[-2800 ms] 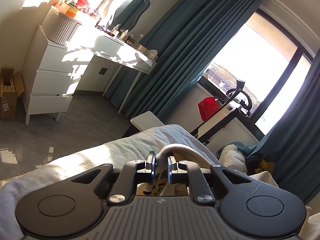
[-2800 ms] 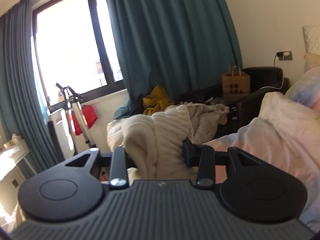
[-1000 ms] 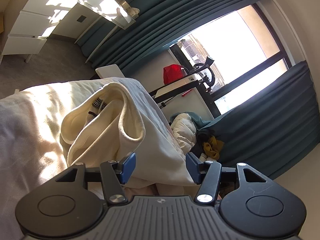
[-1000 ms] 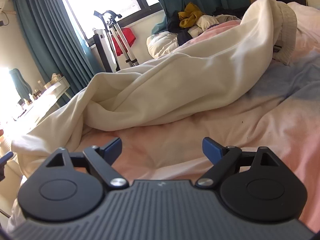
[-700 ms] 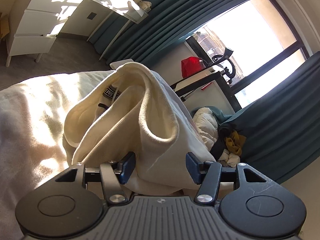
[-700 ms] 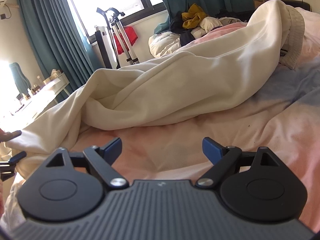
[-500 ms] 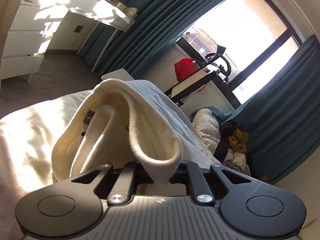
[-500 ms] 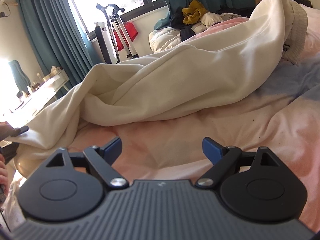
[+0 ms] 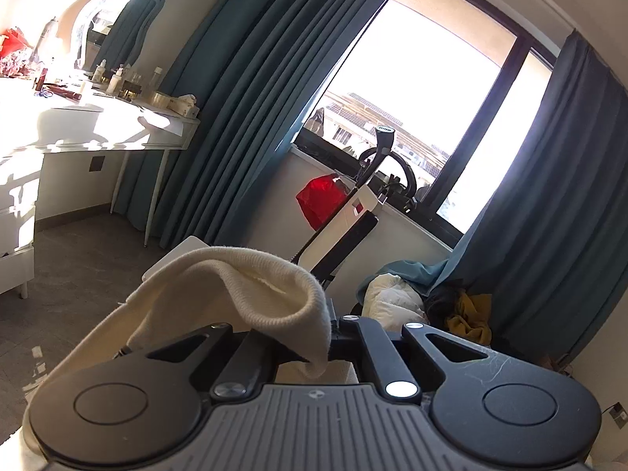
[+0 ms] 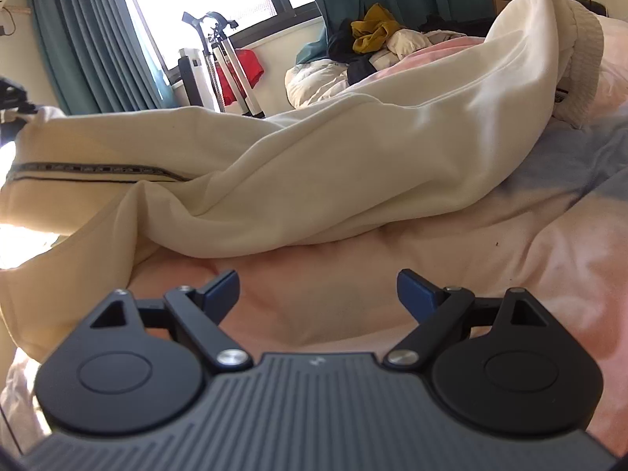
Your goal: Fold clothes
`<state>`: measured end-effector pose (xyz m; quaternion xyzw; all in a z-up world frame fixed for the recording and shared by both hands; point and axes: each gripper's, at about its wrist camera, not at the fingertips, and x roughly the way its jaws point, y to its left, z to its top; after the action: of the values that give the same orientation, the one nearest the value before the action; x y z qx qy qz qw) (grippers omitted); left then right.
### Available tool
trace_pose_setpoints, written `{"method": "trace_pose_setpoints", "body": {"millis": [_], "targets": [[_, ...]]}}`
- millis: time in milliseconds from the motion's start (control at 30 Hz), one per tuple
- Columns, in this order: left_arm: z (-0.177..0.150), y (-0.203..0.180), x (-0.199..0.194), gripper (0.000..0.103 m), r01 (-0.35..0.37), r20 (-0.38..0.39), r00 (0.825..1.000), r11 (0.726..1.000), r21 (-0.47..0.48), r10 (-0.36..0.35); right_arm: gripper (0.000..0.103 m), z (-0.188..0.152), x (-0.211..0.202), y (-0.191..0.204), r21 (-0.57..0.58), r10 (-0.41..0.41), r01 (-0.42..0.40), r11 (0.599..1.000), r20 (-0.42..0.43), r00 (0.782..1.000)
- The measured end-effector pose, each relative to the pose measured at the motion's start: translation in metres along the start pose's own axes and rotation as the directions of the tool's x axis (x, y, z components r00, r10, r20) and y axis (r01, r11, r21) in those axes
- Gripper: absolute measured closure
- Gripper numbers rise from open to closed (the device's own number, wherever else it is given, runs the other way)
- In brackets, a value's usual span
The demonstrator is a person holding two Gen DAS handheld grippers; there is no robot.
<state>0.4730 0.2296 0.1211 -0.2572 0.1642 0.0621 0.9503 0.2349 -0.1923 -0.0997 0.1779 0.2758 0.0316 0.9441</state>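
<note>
At the left of the bedroom, the left gripper (image 9: 320,347) is clamped on the ribbed cuff (image 9: 274,294) of cream sweatpants (image 10: 314,165), its jaws having just closed on the fabric, and holds that end raised above the sunlit floor beside the white dressing table (image 9: 117,125). From there the garment runs rightward in one long, loosely rumpled band across the pink-and-blue bedspread (image 10: 510,267), a dark printed stripe (image 10: 98,170) showing along one leg, and ends at the ribbed waistband (image 10: 581,55) heaped near the far right. In the foreground the right gripper (image 10: 318,294) hovers low over bare bedspread just short of the trousers, its blue-padded jaws spread wide and holding nothing. Behind, teal curtains (image 9: 243,98) frame a bright window, with a red bag (image 9: 320,200) and a pile of other clothes (image 10: 373,35) beneath it. The folding itself looks barely begun: no crease is visible, the sweatpants are only being pulled out straight, and the legs appear still to need aligning, smoothing flat and doubling over before the job is done.
</note>
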Motion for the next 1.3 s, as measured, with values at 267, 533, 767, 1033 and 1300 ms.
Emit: {"method": "trace_pose_setpoints", "body": {"millis": [267, 533, 767, 1033, 1300], "targets": [[-0.029, 0.024, 0.131, 0.089, -0.109, -0.218, 0.971, 0.993, -0.052, 0.096, 0.014, -0.004, 0.029, -0.01, 0.001, 0.017, -0.017, 1.0, -0.027, 0.999], [-0.044, 0.035, 0.063, 0.041, 0.009, -0.28, 0.959, 0.997, -0.073, -0.029, 0.015, -0.001, 0.03, -0.021, 0.046, 0.023, -0.023, 0.999, -0.014, 1.0], [-0.082, 0.074, -0.094, 0.025, -0.014, -0.235, 0.972, 0.999, -0.035, 0.005, 0.014, 0.001, 0.007, -0.017, 0.044, 0.042, -0.042, 0.998, 0.012, 0.999], [-0.146, 0.158, -0.207, 0.024, -0.091, -0.225, 0.972, 0.994, -0.067, 0.074, 0.014, 0.006, -0.016, -0.015, 0.049, 0.046, -0.049, 0.998, 0.05, 0.998], [-0.184, 0.16, -0.172, 0.078, -0.089, -0.268, 0.96, 0.996, -0.003, 0.085, 0.014, 0.003, -0.015, -0.017, 0.038, 0.026, -0.027, 0.999, 0.048, 0.999]]}}
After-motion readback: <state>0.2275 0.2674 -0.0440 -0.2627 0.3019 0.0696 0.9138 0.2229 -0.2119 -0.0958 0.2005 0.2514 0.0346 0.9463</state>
